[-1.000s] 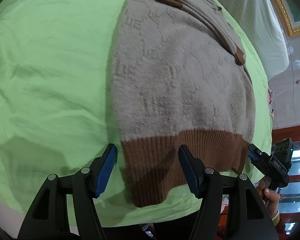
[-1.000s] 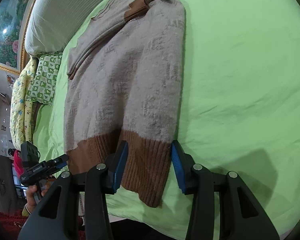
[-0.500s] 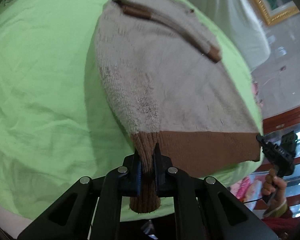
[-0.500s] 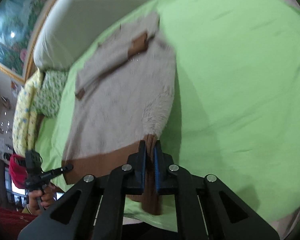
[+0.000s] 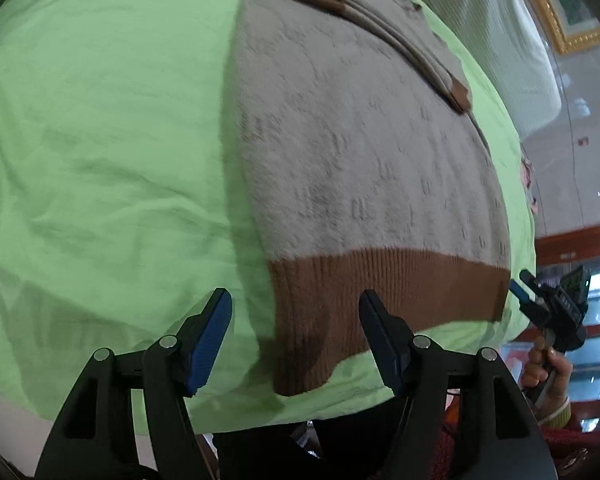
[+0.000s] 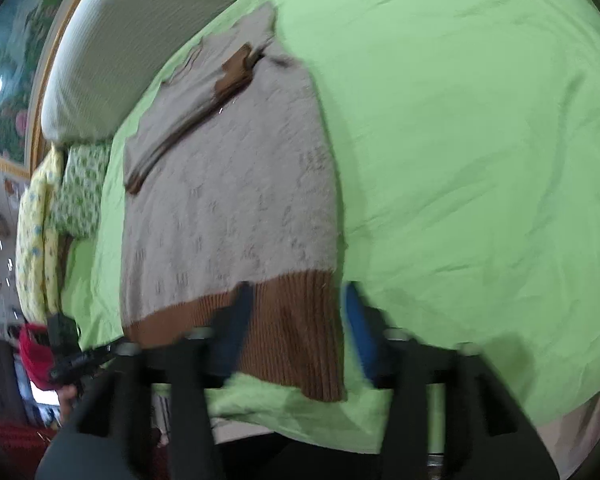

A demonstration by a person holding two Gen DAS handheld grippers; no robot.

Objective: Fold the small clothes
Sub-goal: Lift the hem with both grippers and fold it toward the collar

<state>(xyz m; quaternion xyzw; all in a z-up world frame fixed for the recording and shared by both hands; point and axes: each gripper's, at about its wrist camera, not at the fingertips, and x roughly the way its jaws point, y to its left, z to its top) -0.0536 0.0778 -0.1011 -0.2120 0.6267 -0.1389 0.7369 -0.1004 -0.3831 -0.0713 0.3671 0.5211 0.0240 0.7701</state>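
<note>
A beige knit sweater (image 5: 360, 152) with a brown ribbed hem (image 5: 380, 292) lies flat on the green sheet (image 5: 100, 140), sleeves folded across its top. My left gripper (image 5: 296, 332) is open and empty, its jaws on either side of the hem's left corner. The right gripper (image 5: 540, 304) shows at the hem's right end. In the right wrist view the sweater (image 6: 236, 200) lies ahead, and my right gripper (image 6: 296, 328) is open over the right corner of the hem (image 6: 292, 328), blurred. The left gripper (image 6: 84, 356) shows at the lower left.
A white pillow (image 6: 112, 52) lies at the head of the bed, with yellow and green patterned pillows (image 6: 60, 216) beside it. The bed's near edge (image 5: 340, 408) runs just below the hem. A gold picture frame (image 5: 552, 20) hangs on the wall.
Both grippers opened and let go of the hem corners that they held lifted half a second ago. The hem has dropped back flat on the sheet.
</note>
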